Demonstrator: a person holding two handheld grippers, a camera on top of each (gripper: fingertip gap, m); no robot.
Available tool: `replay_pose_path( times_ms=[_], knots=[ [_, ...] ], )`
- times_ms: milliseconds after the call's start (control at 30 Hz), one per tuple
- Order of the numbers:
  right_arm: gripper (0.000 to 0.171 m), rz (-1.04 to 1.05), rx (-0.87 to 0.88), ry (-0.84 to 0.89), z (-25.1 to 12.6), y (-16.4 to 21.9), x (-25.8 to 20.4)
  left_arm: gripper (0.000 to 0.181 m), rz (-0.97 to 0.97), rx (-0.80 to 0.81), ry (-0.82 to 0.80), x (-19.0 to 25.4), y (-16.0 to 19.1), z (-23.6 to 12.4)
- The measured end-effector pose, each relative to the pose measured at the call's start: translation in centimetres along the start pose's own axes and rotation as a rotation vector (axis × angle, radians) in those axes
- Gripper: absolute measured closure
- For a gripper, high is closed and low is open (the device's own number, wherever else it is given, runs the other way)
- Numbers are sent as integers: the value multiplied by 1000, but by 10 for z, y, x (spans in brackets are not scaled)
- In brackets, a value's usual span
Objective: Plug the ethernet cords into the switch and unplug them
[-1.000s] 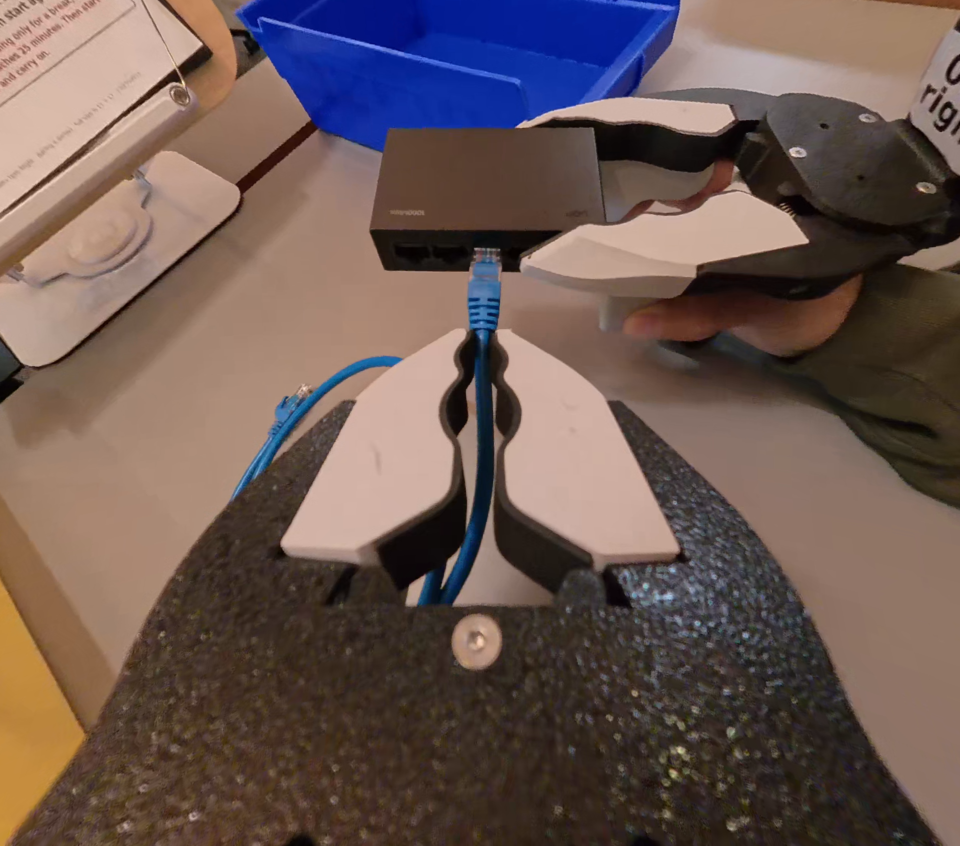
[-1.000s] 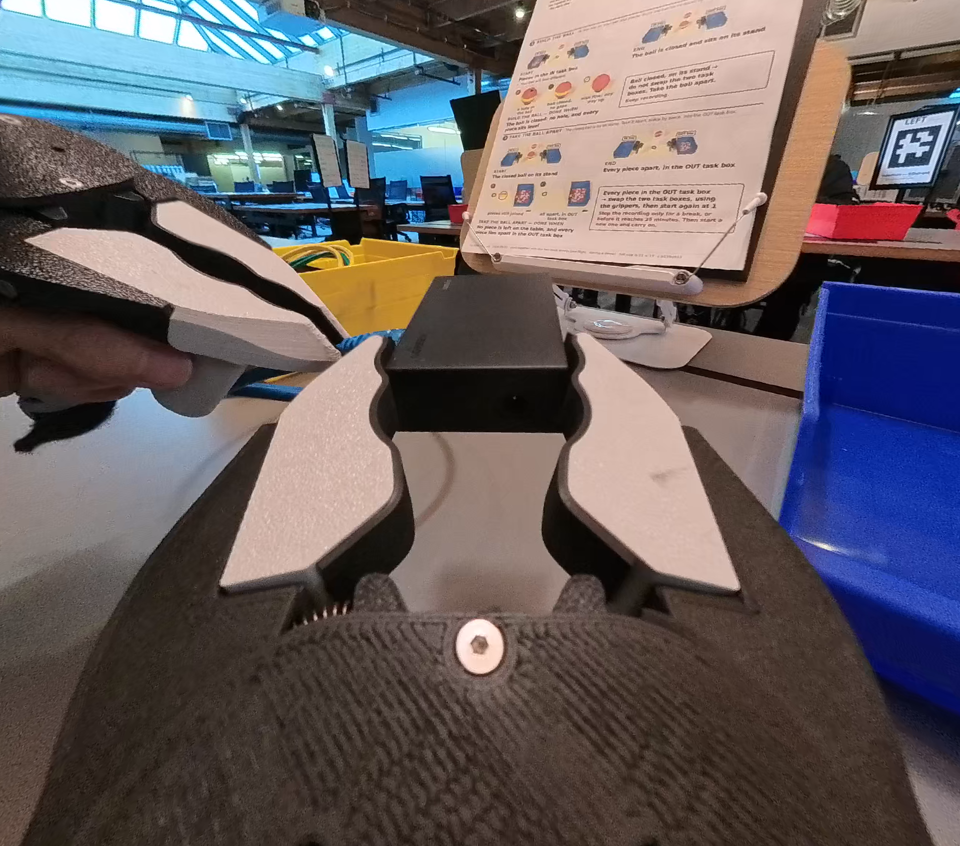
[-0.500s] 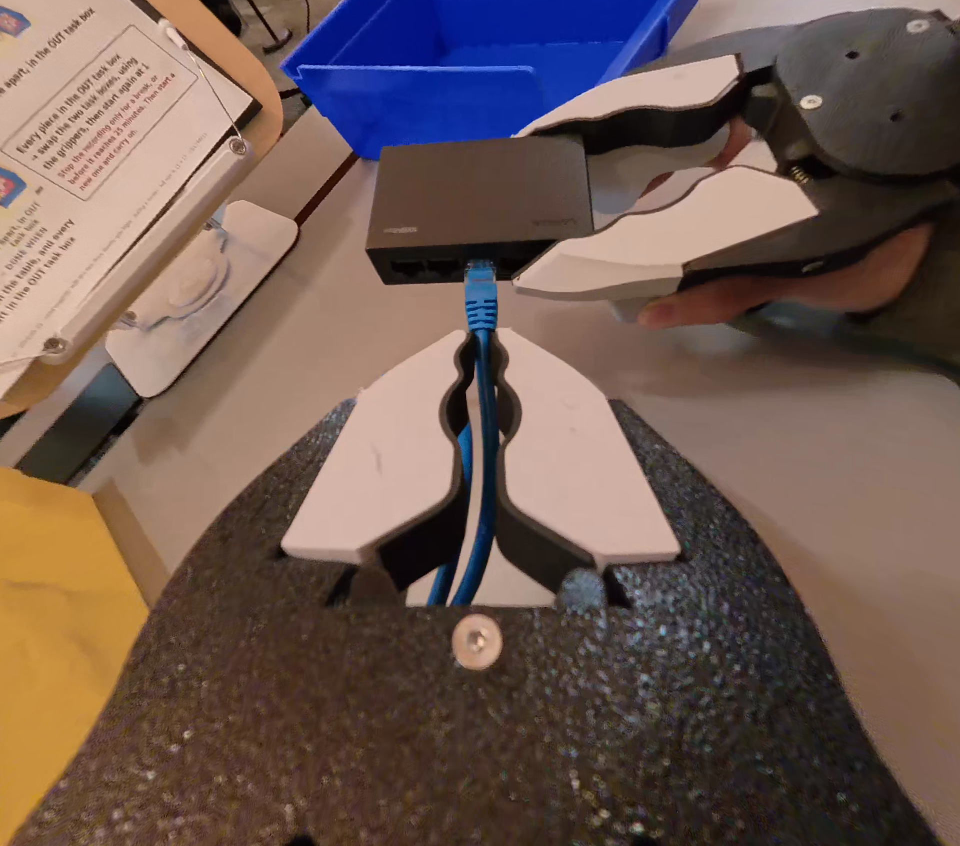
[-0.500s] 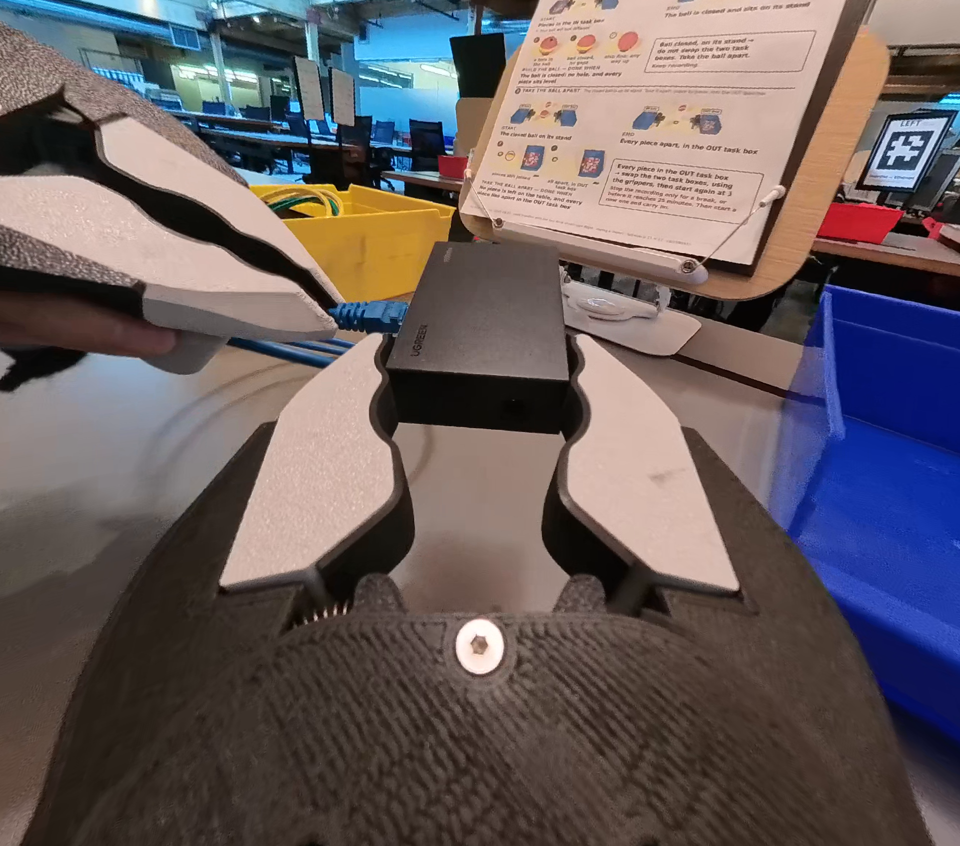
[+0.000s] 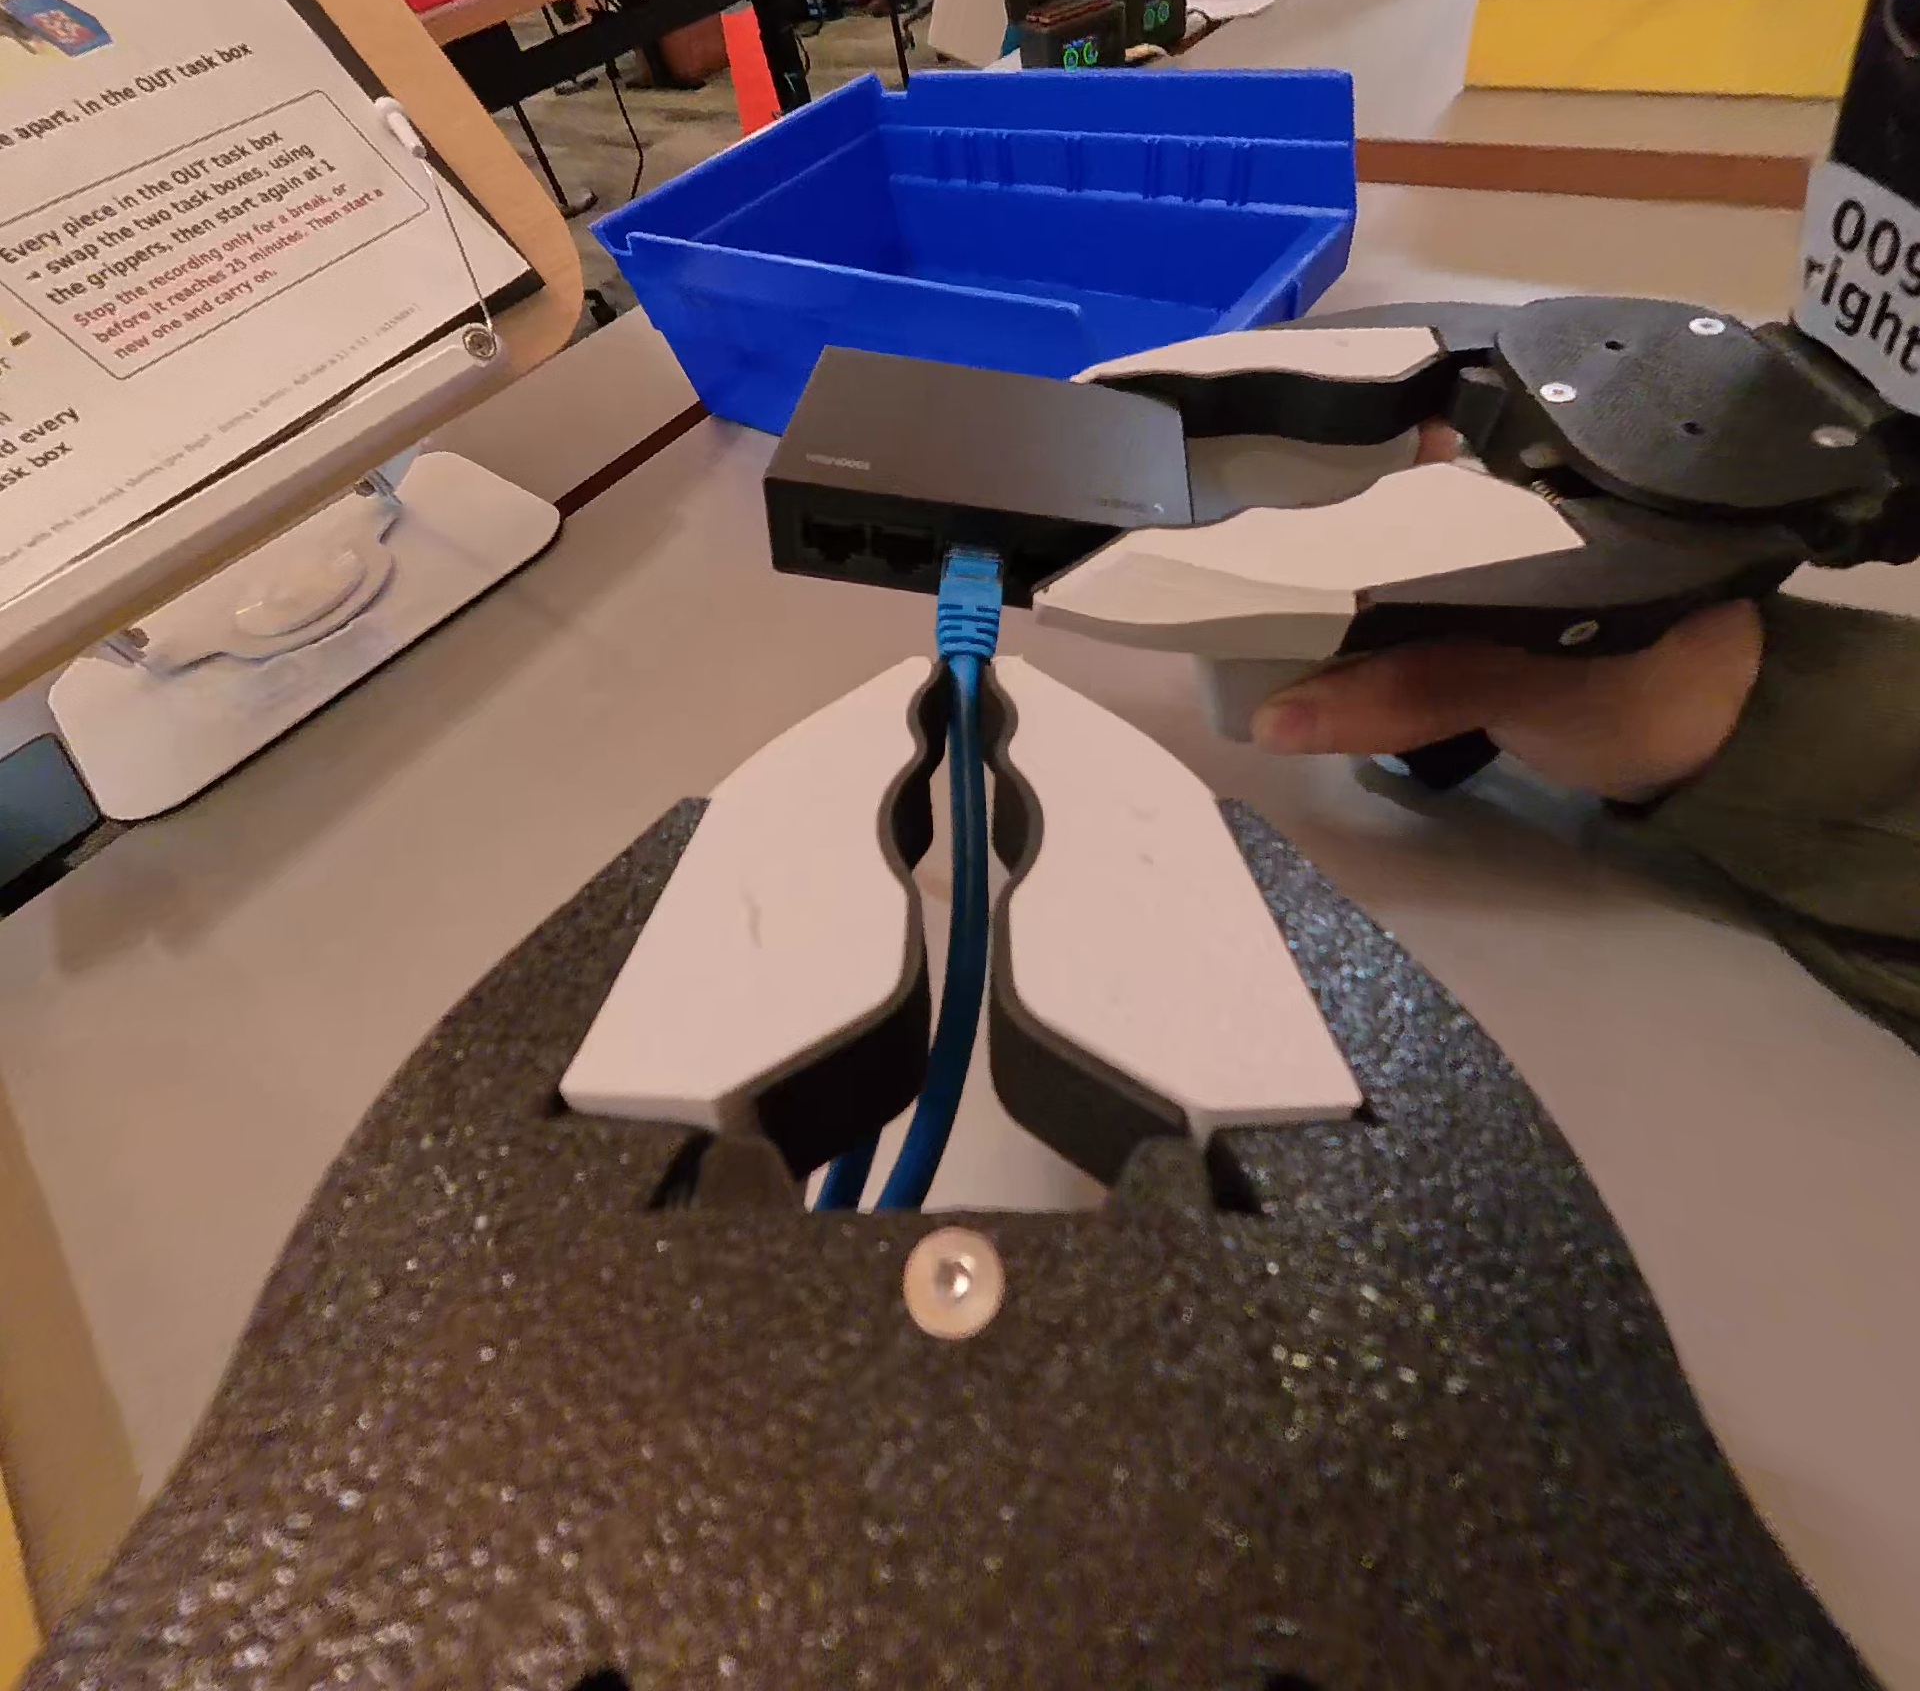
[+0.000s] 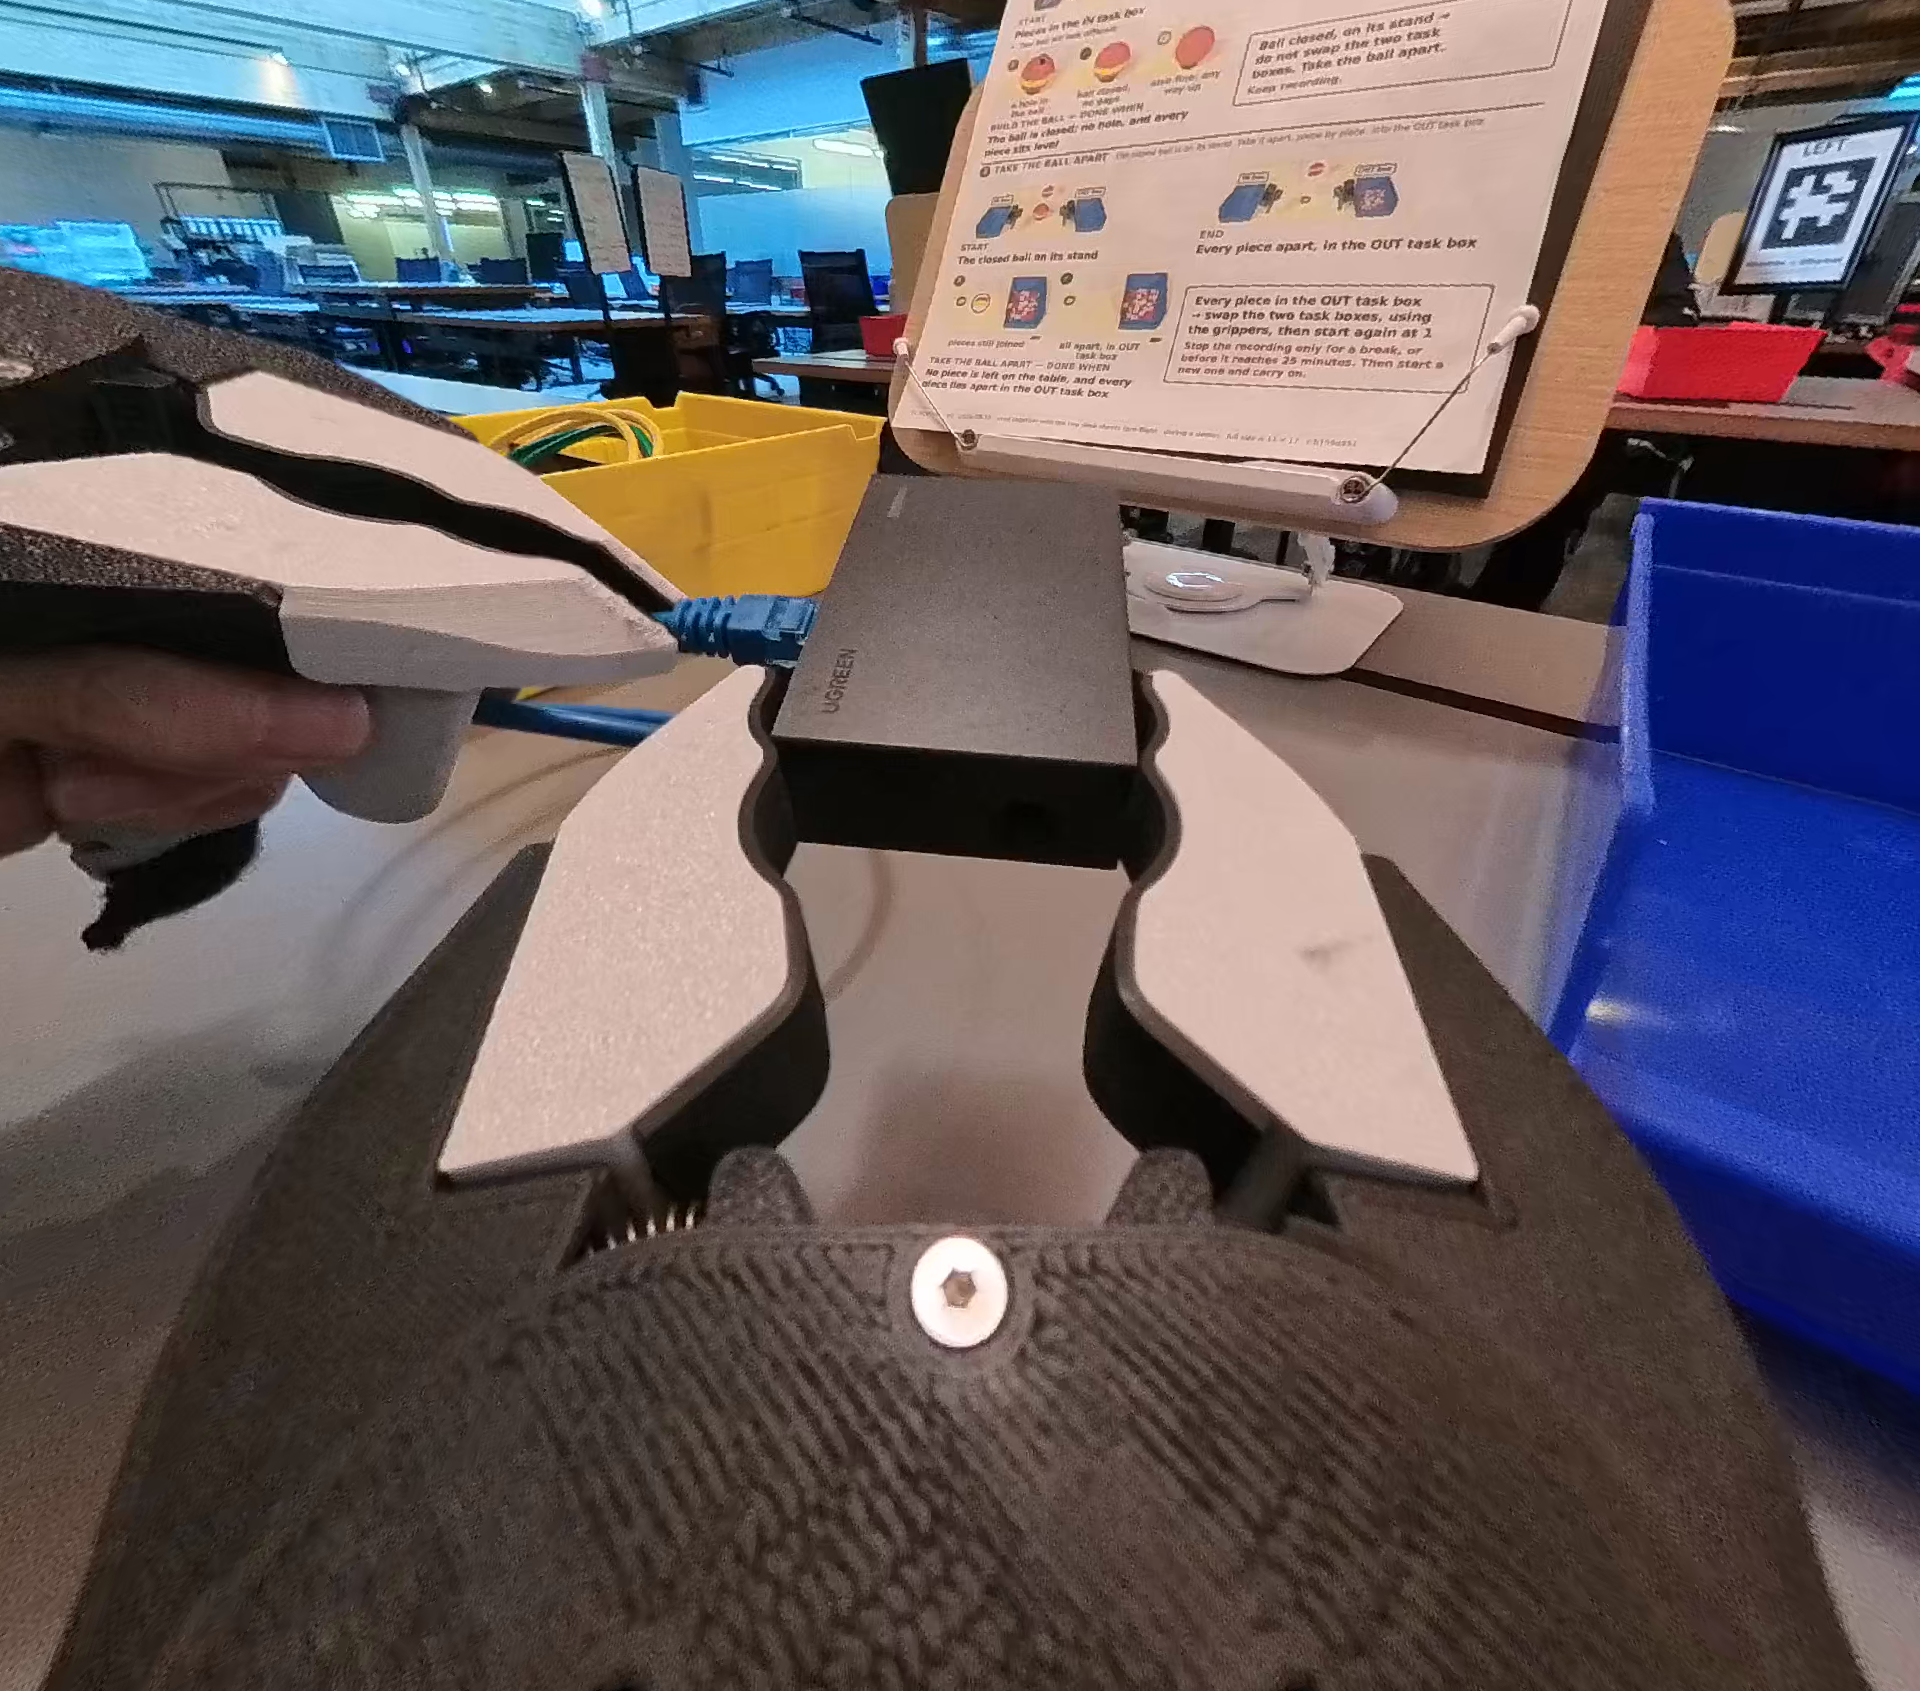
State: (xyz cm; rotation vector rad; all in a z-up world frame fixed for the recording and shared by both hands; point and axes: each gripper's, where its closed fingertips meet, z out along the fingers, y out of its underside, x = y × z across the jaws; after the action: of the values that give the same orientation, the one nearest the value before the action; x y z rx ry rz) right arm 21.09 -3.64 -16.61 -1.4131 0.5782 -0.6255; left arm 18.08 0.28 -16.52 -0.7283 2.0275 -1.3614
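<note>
L hand-held gripper (image 5: pixel 961 696) clamped on blue ethernet cord (image 5: pixel 961 893) just behind plug (image 5: pixel 971 592), plug tip at 3rd port. R hand-held gripper (image 6: pixel 956 768) clamped on switch (image 5: pixel 977 457), held above tabletop (image 5: pixel 520 758). Push straight along port axis, brace w/ R, no twist.

**Room around the switch**

Bare table (image 5: pixel 727 758) left of the switch (image 5: pixel 977 446): open approach. Blue bin (image 5: pixel 987 239) blocks just behind; document stand (image 5: pixel 312 540) crowds far left. Right gripper (image 5: pixel 1060 488) occupies the right side.
</note>
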Motion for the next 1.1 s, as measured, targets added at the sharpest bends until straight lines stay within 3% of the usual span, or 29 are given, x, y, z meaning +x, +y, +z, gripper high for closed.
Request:
replay_pose_path(
  times_ms=[167, 300, 433, 633, 700, 800, 933, 1033, 1100],
  knots=[
    [108, 8, -11, -4, -1, 1, -1, 177, 89, -60, -12, 0, 1, 0],
    [108, 13, -5, 15, 0, 1, 0, 176, -101, 15, 50, -2, -1, 2],
    [108, 24, -24, 14, 1, 3, 1, 176, -17, 35, -42, -4, 1, 4],
    [109, 25, -46, 7, 2, 5, 1, 176, -65, -6, 30, -4, 9, 6],
    [109, 10, -48, -11, 3, 6, -3, 175, -70, -19, 36, -3, 11, -1],
    [109, 34, -39, 75, 1, 5, 11, 168, -71, 76, -19, -15, -15, -29],
    [109, 72, -13, 56, -2, 2, 12, 167, -107, 94, -236, -86, -25, -83],
    [109, 60, -4, 25, -3, 0, 7, 163, -203, -62, -459, -170, 11, -124],
    [109, 44, -20, 23, -1, 2, 5, 156, -271, -182, -515, -212, 43, -138]
  ],
)
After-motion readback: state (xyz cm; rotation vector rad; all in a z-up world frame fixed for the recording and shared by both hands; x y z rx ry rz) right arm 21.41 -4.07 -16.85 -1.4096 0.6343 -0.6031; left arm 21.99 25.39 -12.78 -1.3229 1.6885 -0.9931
